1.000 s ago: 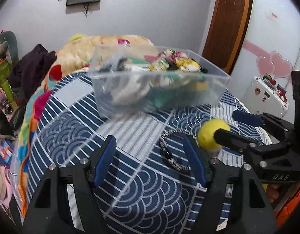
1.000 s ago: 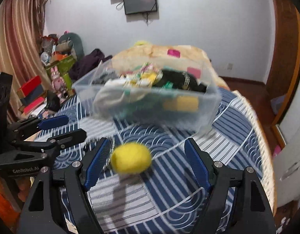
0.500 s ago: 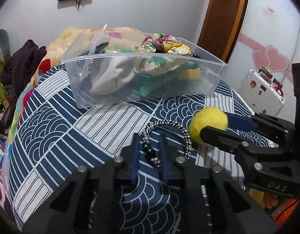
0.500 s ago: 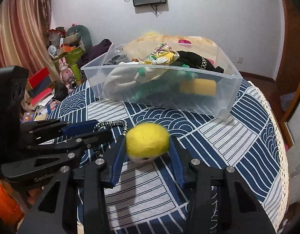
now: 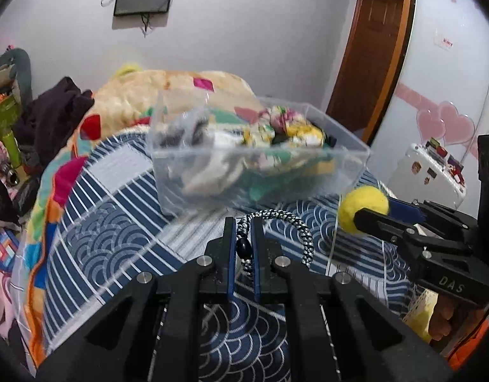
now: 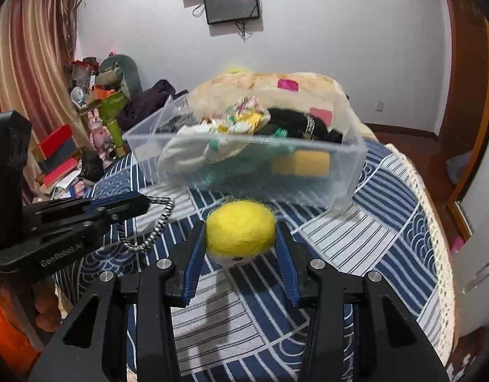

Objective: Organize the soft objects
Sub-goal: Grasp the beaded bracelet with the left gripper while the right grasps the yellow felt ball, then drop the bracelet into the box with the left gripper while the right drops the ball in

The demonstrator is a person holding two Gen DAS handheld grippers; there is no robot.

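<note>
Yellow felt ball [image 6: 240, 228]: pinched by my right hand-held gripper [image 6: 241, 248], above the bed's near edge.
Braided cord loop [image 5: 276, 222]: clamped in my left hand-held gripper [image 5: 243, 248].
Advice: I'd carry both over the clear bin [image 6: 349, 172], then release.

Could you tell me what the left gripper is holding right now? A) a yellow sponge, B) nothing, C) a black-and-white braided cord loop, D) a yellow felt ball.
C: in the left wrist view the left gripper is shut on the braided cord loop, while the right gripper clamps the yellow felt ball.
</note>
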